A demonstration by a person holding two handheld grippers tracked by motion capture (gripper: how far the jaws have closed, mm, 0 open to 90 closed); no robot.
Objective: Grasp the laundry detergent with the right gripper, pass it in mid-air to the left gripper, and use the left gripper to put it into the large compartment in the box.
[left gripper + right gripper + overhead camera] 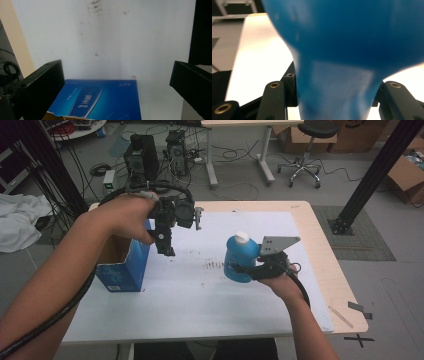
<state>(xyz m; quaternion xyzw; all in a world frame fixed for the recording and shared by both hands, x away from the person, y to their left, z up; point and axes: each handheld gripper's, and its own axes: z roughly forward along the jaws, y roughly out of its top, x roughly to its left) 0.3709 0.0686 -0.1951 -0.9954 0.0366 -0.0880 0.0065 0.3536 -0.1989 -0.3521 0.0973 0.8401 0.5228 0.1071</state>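
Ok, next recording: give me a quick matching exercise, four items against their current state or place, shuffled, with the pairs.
Items:
1. blue bottle
2. blue carton
3. left gripper
4. right gripper

States:
A. open, hovering over the carton
B. standing at the table's left, top torn open
C. clamped between two jaws
D. shut on the bottle

Pairs: 1-C, 2-B, 3-A, 4-D

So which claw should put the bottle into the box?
Right. The right claw is already shut on the blue bottle; the left claw hangs open and empty above the open blue box.
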